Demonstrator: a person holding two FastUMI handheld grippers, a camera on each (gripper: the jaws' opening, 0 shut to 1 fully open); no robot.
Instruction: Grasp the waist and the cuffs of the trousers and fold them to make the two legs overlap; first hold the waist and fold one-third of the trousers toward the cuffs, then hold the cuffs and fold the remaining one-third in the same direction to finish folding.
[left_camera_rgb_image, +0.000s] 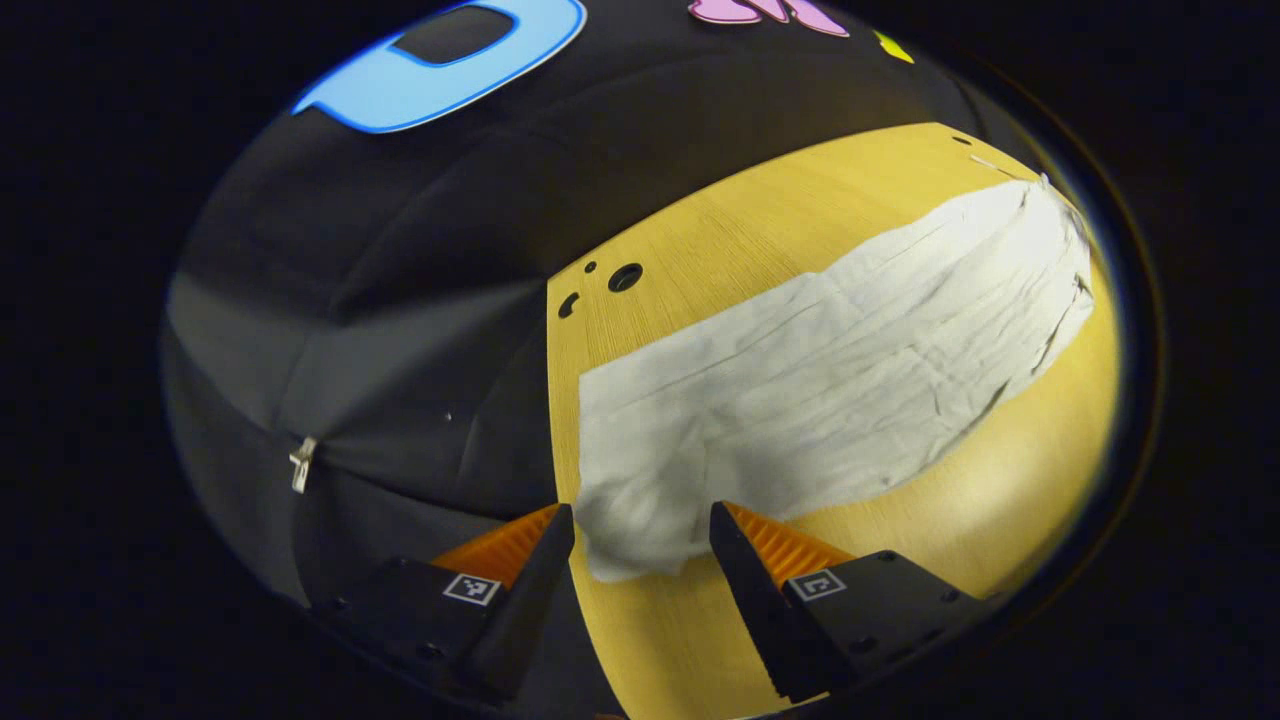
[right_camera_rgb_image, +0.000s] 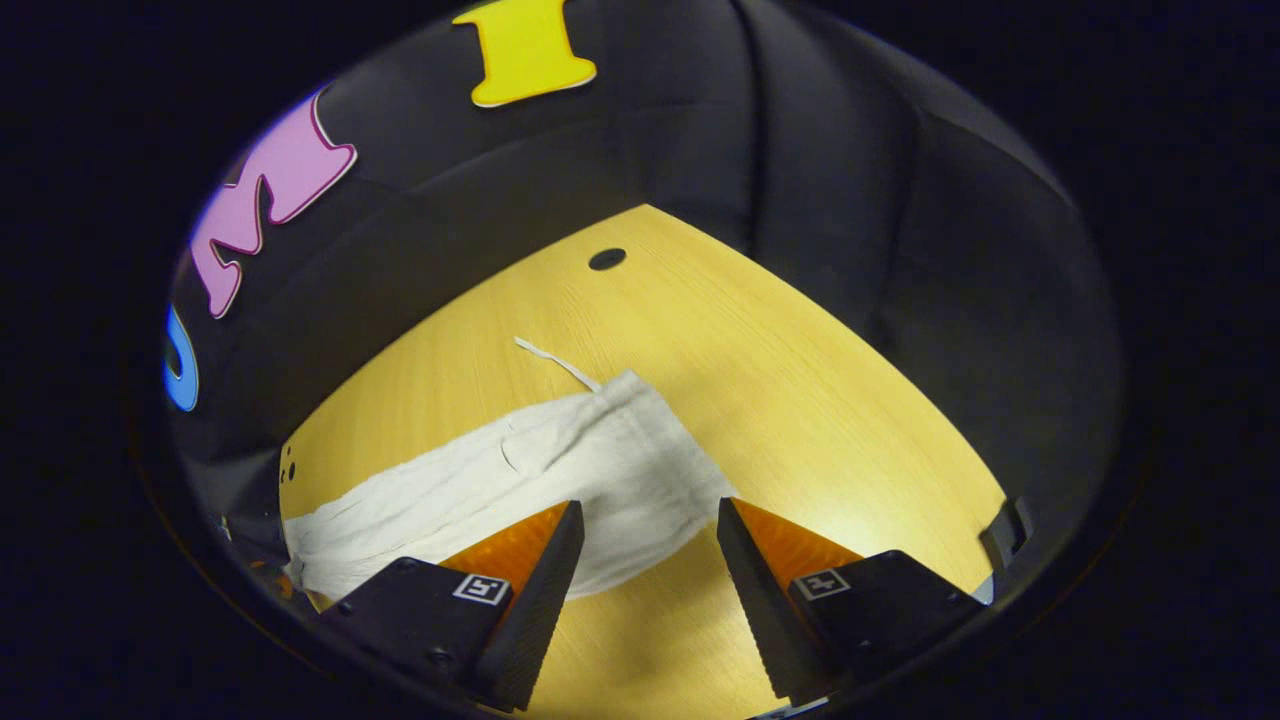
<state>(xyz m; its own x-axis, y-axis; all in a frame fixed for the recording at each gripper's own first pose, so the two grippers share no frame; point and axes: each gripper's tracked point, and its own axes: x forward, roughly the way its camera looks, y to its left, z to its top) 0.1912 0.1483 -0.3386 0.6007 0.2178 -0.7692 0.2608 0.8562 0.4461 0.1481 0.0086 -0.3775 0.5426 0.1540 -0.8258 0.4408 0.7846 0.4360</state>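
While trousers (left_camera_rgb_image: 820, 370) lie as long narrow strip, centre frame, on tabletop (left_camera_rgb_image: 1000, 520): legs seemingly overlapped, thirds-folds pending. Left hand-held gripper (left_camera_rgb_image: 641, 520) and right hand-held gripper (right_camera_rgb_image: 648, 515) spread apart, empty.

No legible text or labels

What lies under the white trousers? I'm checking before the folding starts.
The white cloth trousers lie flat on the yellow wooden table. Anything between cloth and tabletop is covered and cannot be seen.
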